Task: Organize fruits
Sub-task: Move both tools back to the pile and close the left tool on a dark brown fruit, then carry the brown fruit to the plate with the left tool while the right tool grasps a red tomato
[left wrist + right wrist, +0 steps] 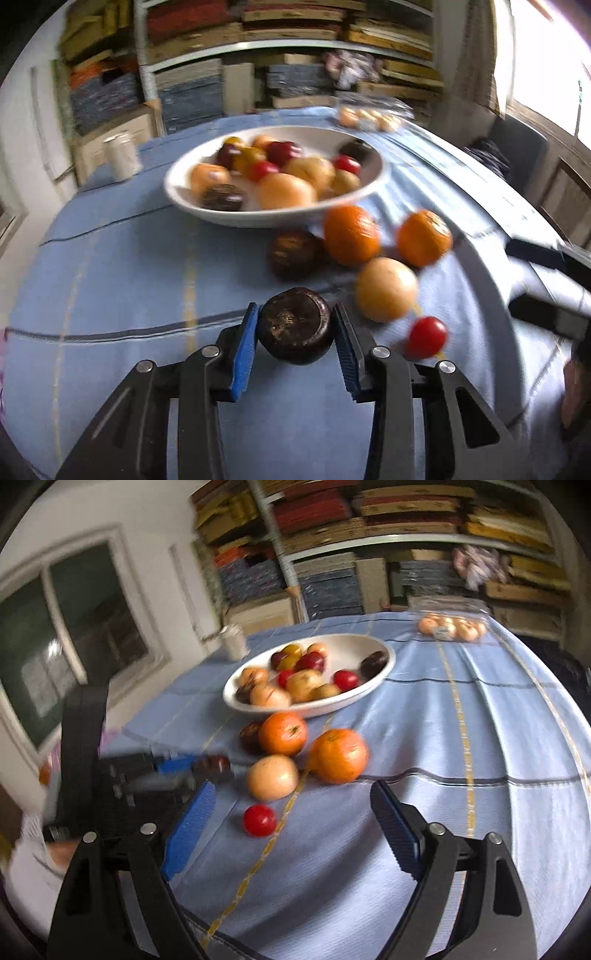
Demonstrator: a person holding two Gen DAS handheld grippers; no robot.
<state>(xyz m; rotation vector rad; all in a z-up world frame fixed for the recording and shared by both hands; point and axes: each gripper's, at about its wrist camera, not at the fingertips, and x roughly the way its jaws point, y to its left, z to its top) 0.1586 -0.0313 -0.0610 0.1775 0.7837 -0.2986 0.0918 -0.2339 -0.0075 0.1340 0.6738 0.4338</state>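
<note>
Left tool (295,325) is pinching a dark brown, flattened round fruit (294,325) between its 2 blue ribbed pads (244,350), just above the bench covered by a light blue striped cloth (122,280). Right tool (291,827) is standing spread with nothing between its pads, hovering over the cloth; a small red round fruit (259,820) is lying just ahead of its left pad. Motion blur is softening both views, and the left tool is appearing only as a dark smear at the left edge of the right wrist view. Ahead are lying a pale yellow round fruit (386,289), 2 oranges (351,235), another dark brown fruit (293,254), and a white oval bowl (184,173) holding mixed fruit. Stacked shelves (295,44) are filling the background.
</note>
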